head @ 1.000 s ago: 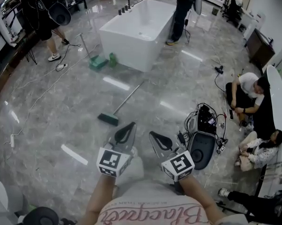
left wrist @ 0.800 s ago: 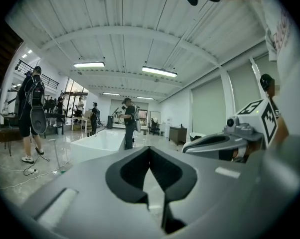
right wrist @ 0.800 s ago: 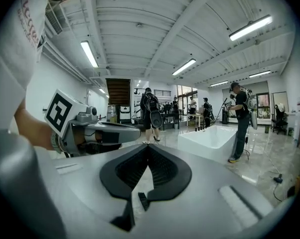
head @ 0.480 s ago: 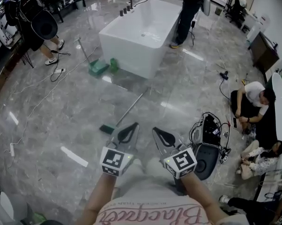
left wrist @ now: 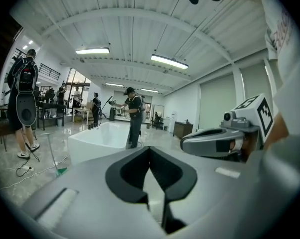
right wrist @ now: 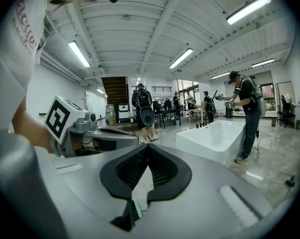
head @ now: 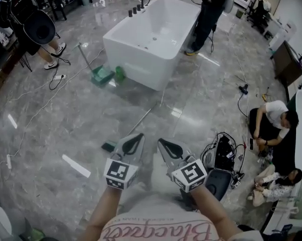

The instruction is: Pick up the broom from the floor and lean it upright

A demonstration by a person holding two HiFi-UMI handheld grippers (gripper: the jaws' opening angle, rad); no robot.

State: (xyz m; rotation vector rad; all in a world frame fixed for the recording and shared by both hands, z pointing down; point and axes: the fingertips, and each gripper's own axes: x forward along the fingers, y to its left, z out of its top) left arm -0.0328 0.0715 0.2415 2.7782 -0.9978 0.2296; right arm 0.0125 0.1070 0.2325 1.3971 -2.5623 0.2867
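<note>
Both tools had closed in on the bathtub [head: 146, 39]. The left tool [head: 133, 143] and right tool [head: 170, 148] were shut and empty (likely just travelling). The broom [head: 141, 118] lay on the floor [head: 65, 119] between them and the bathtub, not yet lifted.

Shirt [head: 158, 231]: large pink script lettering runs across the chest. In the head view it is upside down and cut by the frame edge. It appears to read "Blacque…", the closing letters uncertain. A thin line of small print sits beside it, too small to read. Fragments of the same pink script show at the margins of the left gripper view and the right gripper view, none legible.

Left tool [head: 133, 139]: the left marker cube [head: 118, 173] shows a black-and-white square code, no letters or digits.

Right tool [head: 164, 144]: the right marker cube [head: 189, 174] shows a different square code, likewise without characters.

No other readable text, brand or number found.
</note>
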